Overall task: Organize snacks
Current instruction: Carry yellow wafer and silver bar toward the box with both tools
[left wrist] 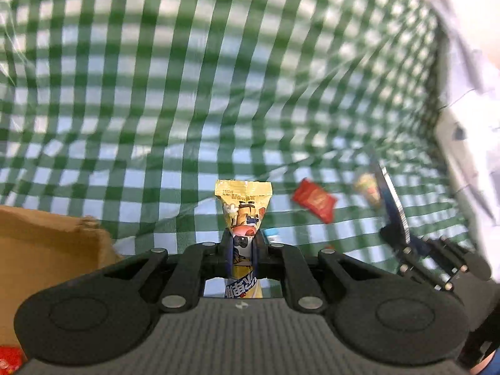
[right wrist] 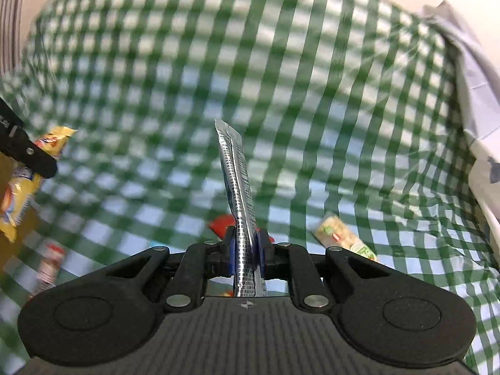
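My left gripper (left wrist: pixel 243 243) is shut on a yellow cartoon-printed snack packet (left wrist: pixel 243 206), which sticks up between the blue pads above the green checked cloth (left wrist: pixel 187 93). In the right wrist view this same yellow snack packet (right wrist: pixel 18 184) shows at the far left under a black finger. My right gripper (right wrist: pixel 247 247) is shut on a silver snack packet (right wrist: pixel 236 181) with small black print, held upright. The right gripper (left wrist: pixel 393 218) with the silver packet edge-on shows at the right of the left wrist view. A red packet (left wrist: pixel 314 200) and a pale green-printed packet (right wrist: pixel 343 237) lie on the cloth.
A brown cardboard box (left wrist: pixel 47 250) stands at the lower left, with something red (left wrist: pixel 9 356) by its corner. A small red-and-white packet (right wrist: pixel 50 265) lies on the cloth at the left. White fabric (left wrist: pixel 468 78) borders the cloth on the right.
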